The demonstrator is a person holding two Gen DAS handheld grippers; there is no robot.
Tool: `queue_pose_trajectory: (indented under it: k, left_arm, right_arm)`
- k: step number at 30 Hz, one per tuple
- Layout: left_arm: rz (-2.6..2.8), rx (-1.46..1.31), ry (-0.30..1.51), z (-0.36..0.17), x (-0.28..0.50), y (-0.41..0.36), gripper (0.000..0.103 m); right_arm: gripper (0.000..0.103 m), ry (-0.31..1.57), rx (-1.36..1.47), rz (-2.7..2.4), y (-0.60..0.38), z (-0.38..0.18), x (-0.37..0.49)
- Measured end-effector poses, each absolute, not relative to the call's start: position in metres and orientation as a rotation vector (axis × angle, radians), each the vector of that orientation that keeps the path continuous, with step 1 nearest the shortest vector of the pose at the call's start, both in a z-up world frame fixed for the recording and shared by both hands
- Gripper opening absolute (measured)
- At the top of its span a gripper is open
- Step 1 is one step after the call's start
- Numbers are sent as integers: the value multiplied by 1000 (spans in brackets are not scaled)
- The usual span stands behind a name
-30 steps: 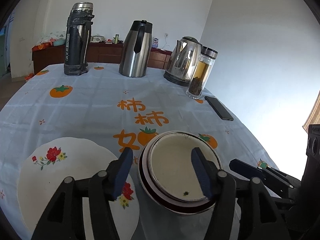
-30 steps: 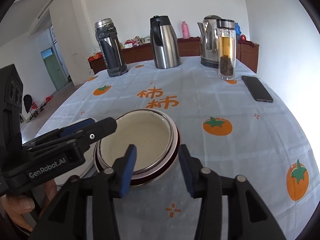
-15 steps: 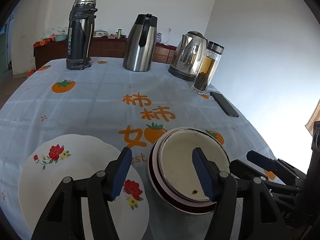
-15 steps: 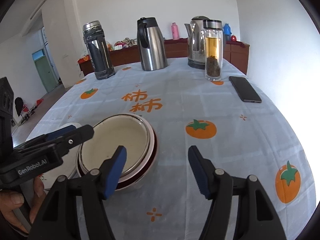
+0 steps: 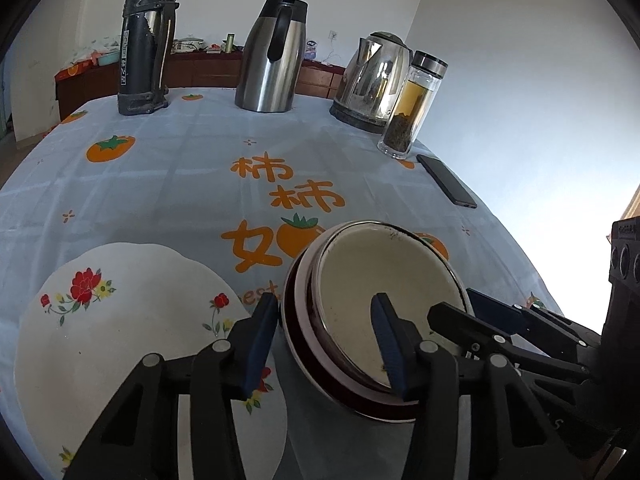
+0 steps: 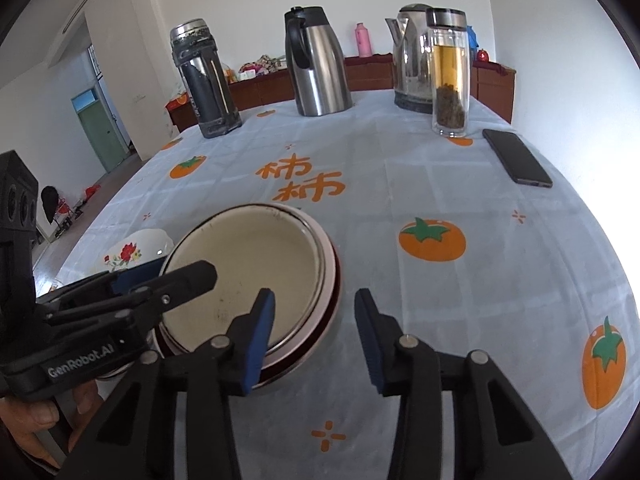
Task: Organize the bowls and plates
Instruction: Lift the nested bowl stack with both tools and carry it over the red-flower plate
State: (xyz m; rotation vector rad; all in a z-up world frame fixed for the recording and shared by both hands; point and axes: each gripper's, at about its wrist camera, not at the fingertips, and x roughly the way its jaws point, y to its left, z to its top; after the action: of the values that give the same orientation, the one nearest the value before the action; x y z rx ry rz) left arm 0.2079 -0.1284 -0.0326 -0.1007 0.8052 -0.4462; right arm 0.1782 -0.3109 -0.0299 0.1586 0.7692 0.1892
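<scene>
Left tongs (image 5: 324, 336) straddle the near-left rim of the bowl (image 5: 384, 280): one finger outside the wall, one inside over the cream interior. Its jaws have just been closing, yet a gap shows at both pads, so no grip is made. Right tongs (image 6: 314, 332) straddle the bowl's near-right rim the same way; they too have just been closing, and the outer pad stands clear of the wall. Neither pair holds anything.

The bowl appears to be a nested stack, resting on the bench (image 5: 168, 184). Just left of the bowl lies a flowered plate (image 5: 120, 320), flat. Beyond the bowl stand flasks, a kettle and a tea bottle, with a phone to the right.

Judgement: the grasp step is in hand. Next, the jaws must close fully on the rim before any lift.
</scene>
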Motion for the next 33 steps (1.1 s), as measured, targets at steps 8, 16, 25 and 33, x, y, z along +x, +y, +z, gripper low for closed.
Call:
queue_pose_trajectory:
  k: [8, 16, 25, 33]
  left_arm:
    - [-427, -81, 823, -33, 204, -131, 50]
    - [-383, 0, 818, -34, 199, -137, 42]
    - [-386, 30, 768, -29, 188, -141, 37]
    - [-408, 0, 781, -27, 189, -140, 33]
  right_arm:
    - [37, 792, 160, 199, -311, -29, 178]
    - [34, 806, 144, 185, -308, -31, 182]
    - [27, 798, 173, 142, -318, -31, 183]
    - [24, 795, 164, 132, -323, -22, 179]
